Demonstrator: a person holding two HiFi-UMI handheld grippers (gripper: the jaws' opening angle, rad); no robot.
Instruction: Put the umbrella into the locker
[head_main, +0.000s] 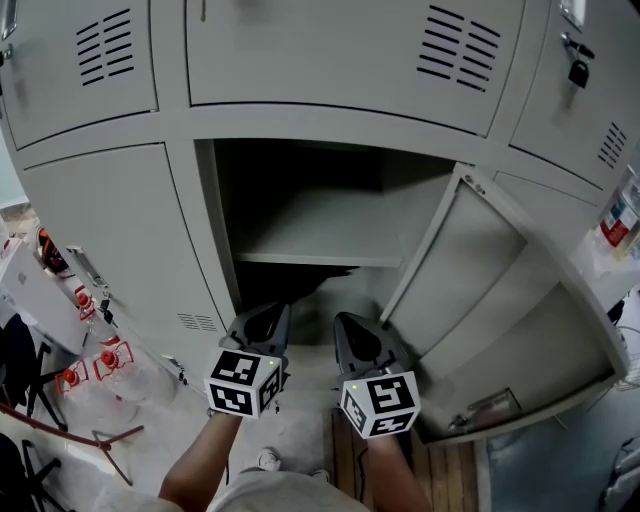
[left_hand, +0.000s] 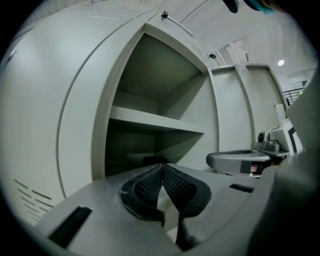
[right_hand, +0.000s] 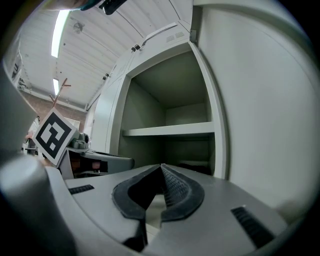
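The grey locker (head_main: 205, 215) stands open, its door (head_main: 500, 290) swung out to the right. A shelf (head_main: 320, 245) divides the inside. Below the shelf lies a dark shape (head_main: 300, 283) that looks like the black umbrella; it also shows as a dark lump (left_hand: 155, 161) in the left gripper view and at the compartment's back (right_hand: 196, 165) in the right gripper view. My left gripper (head_main: 270, 312) (left_hand: 162, 166) and right gripper (head_main: 350, 322) (right_hand: 161, 166) hover side by side just outside the opening. Both are shut with nothing between the pads.
Closed locker doors surround the open one; a padlock (head_main: 578, 72) hangs on the upper right door. Bottles with red caps (head_main: 100, 365) sit on the floor at the left beside a dark stand. Wooden boards (head_main: 440, 475) lie below the open door.
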